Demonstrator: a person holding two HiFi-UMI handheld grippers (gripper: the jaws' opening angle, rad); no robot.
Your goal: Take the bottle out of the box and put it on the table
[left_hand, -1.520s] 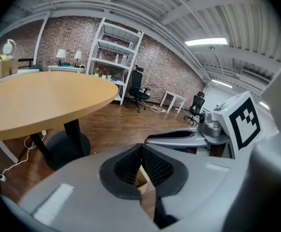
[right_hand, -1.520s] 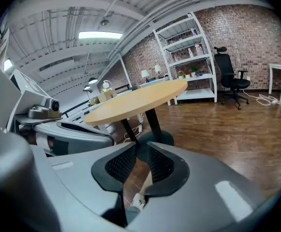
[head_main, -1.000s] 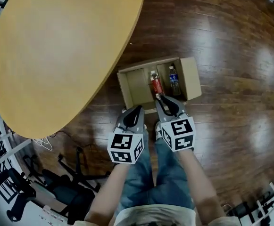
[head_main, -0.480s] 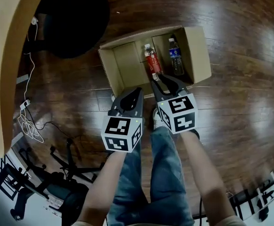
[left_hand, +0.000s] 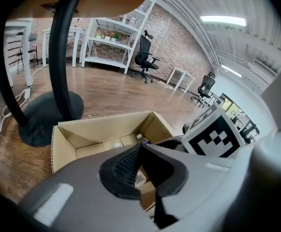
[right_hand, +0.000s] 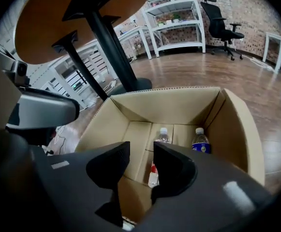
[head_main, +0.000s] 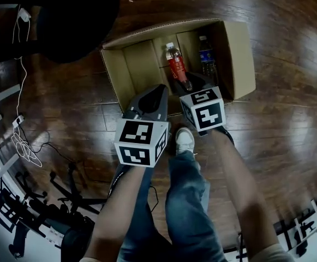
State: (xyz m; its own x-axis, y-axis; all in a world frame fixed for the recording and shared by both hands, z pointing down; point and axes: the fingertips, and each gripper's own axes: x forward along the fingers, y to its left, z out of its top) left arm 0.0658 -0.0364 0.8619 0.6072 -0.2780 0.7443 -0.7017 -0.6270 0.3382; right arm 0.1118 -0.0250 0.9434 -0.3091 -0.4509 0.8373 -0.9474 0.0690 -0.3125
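Note:
An open cardboard box (head_main: 131,72) stands on the wooden floor. Two bottles lie in it: a red-labelled bottle (head_main: 177,67) in the middle and a blue-labelled bottle (head_main: 206,59) to its right. My right gripper (head_main: 196,85) reaches over the box's near wall, just short of the red bottle. Its jaws are opening and hold nothing. In the right gripper view the red-labelled bottle (right_hand: 162,137) shows through the gap of the right gripper (right_hand: 141,149), with the blue-labelled bottle (right_hand: 200,141) beside it. My left gripper (head_main: 157,94) hangs shut and empty at the box's near wall.
The table's black round base (head_main: 76,15) and its column (left_hand: 63,57) stand left of the box. Cables (head_main: 24,146) and a chair base (head_main: 65,201) lie at the left. The person's legs and a white shoe (head_main: 184,142) are right below the grippers.
Both grippers have sunk toward the box, which now looks larger and nearer. The tabletop has left the head view. The right jaws have spread apart.

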